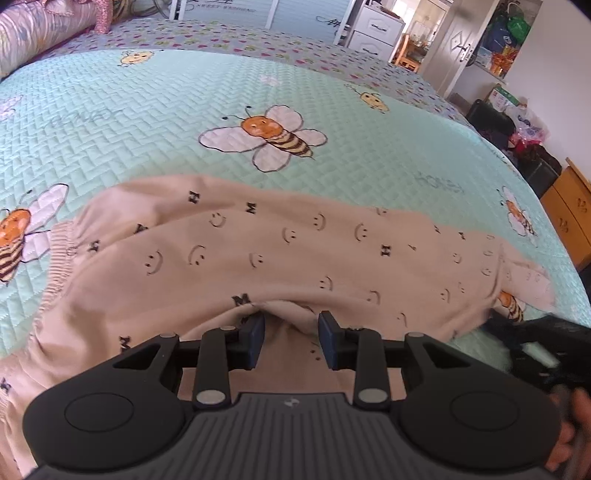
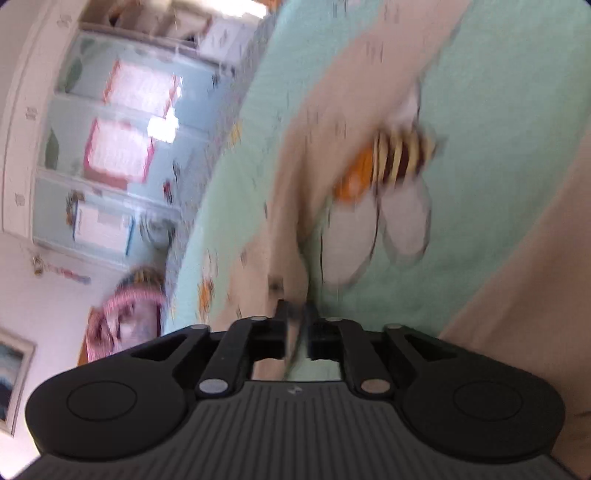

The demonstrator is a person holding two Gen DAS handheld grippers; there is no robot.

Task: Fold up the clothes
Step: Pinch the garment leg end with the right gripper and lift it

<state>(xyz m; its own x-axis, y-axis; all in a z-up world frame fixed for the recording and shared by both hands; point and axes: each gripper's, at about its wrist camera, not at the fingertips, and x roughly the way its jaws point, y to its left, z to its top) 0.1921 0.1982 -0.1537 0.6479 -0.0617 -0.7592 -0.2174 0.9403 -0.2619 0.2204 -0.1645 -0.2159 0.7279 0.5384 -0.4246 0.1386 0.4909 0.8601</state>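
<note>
Beige trousers (image 1: pixel 258 254) with smiley faces and letters lie across a mint bedspread with bees (image 1: pixel 184 110). Their ribbed waistband (image 1: pixel 59 254) is at the left, the leg end at the right. My left gripper (image 1: pixel 291 334) is open, its dark blue pads on either side of a raised fold at the near edge. In the blurred, tilted right wrist view my right gripper (image 2: pixel 295 325) is shut on a thin edge of the beige trousers (image 2: pixel 291 221), lifted above the bedspread (image 2: pixel 498 147). The right gripper also shows as a dark blur in the left wrist view (image 1: pixel 543 343).
A rolled pink quilt (image 1: pixel 40 29) lies at the bed's far left. White drawers (image 1: pixel 373 33), a door and bags (image 1: pixel 517 125) stand beyond the bed on the right, with a wooden cabinet (image 1: pixel 569 218). A wardrobe (image 2: pixel 110 147) fills the right wrist view's left.
</note>
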